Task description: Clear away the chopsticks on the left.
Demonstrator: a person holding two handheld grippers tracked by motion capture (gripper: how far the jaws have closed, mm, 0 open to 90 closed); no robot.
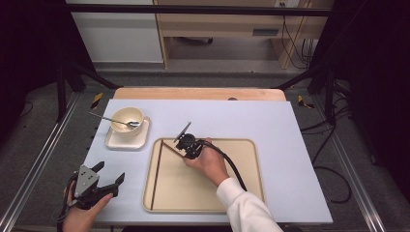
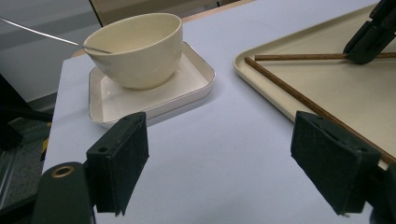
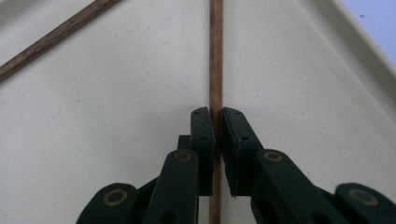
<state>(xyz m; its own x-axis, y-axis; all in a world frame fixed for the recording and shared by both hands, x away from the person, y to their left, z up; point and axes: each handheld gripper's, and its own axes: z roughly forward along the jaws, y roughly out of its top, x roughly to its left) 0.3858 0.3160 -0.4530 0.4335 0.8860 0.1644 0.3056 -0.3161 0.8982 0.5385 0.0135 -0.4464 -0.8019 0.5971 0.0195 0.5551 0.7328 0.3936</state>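
From the high view, the right gripper sits over the far left corner of the beige tray, pinching the short slanting chopstick, while the second chopstick runs along the tray's left wall, just to that gripper's left and toward the person. The left gripper rests on the tabletop with its jaws spread and nothing between them; beyond it stands a bowl on a small square dish, a spoon leaning in the bowl. In the left gripper view, the open left gripper looks over bare tabletop; the bowl is ahead and to its left, the tray rim ahead to its right with both chopsticks meeting near the corner. In the right gripper view, the right gripper is closed on the held chopstick, which runs straight ahead between the pads, the other chopstick slanting off to the upper left. I judge the wooden stick light, stiff and thin, prone to pivot or slip in a pinch; a hold nearer its middle would steady it. Count: two chopsticks, one tray, one bowl, one dish, one spoon.
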